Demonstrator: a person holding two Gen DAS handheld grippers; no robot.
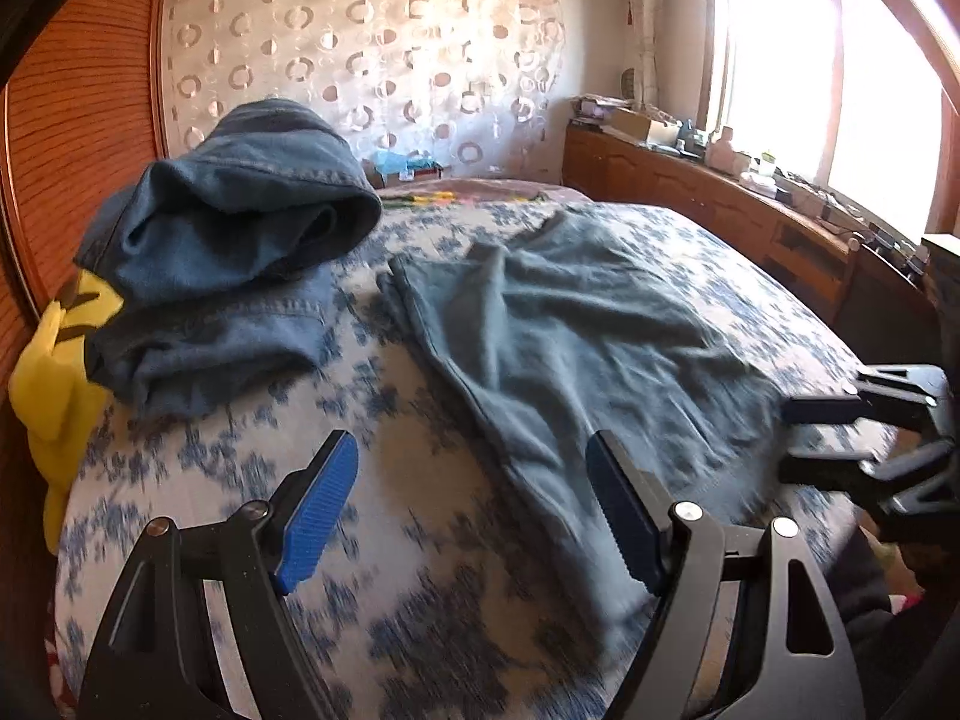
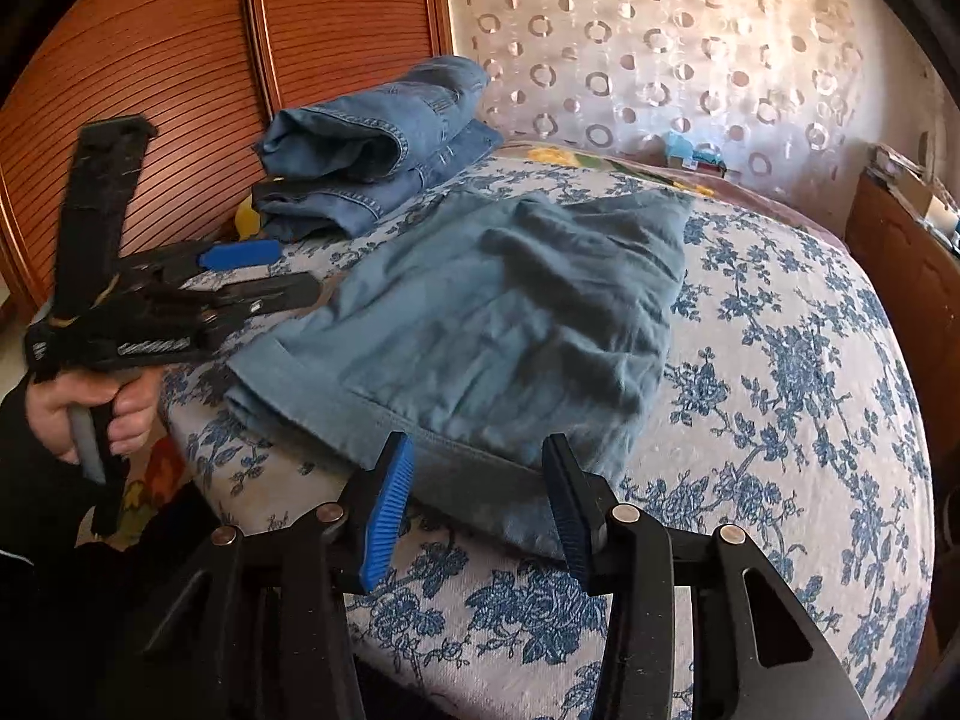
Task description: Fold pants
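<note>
**Right-wrist view: tools close in on pants' waistband**

Right-wrist camera shows the pants (image 2: 480, 312) lying rumpled on the bed (image 2: 780, 360), waistband nearest. The right tool (image 2: 477, 504) straddles that band, jaws apart and not yet pinching cloth. The left tool (image 1: 474, 516) hangs wide open beside the pants' edge, empty. Folded jeans (image 1: 228, 228) sit stacked near the headboard. A clean fold likely calls for both tools to pinch the waistband's corners evenly and pull the wrinkles flat first.
</note>
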